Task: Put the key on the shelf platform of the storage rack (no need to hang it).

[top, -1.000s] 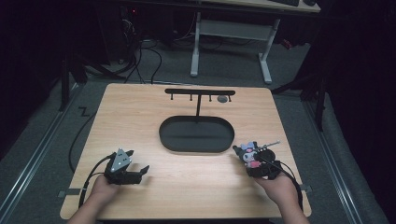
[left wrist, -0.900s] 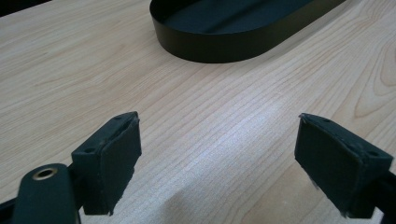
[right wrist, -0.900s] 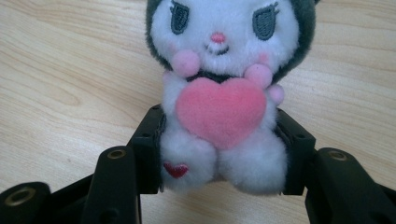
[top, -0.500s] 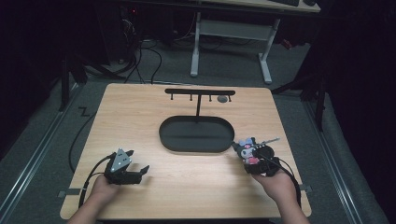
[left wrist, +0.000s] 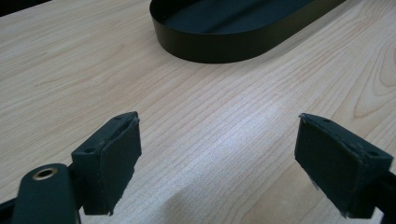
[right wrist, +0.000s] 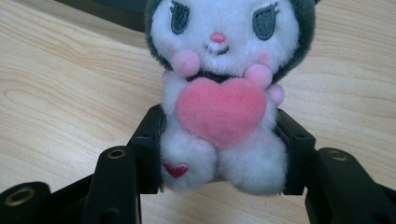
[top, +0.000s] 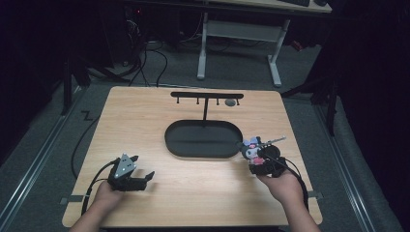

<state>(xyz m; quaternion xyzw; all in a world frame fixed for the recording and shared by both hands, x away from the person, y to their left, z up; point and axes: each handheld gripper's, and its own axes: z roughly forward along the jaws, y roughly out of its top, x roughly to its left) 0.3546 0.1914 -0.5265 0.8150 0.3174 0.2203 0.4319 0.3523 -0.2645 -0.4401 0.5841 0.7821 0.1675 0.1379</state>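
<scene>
the plush toy (right wrist: 219, 100) is clamped at its lower body by the right gripper (right wrist: 219, 154), just above the bench (top: 193, 188) beside the black tray (top: 203, 138). the left gripper (left wrist: 233, 163) is held wide open, empty. the soft body may be squeezed out and slip.

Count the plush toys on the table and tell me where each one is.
1. The plush toy, white with a pink heart, is gripped between the jaws of the right gripper, just right of the black oval tray. Nothing lies between the left gripper's open jaws.
</scene>
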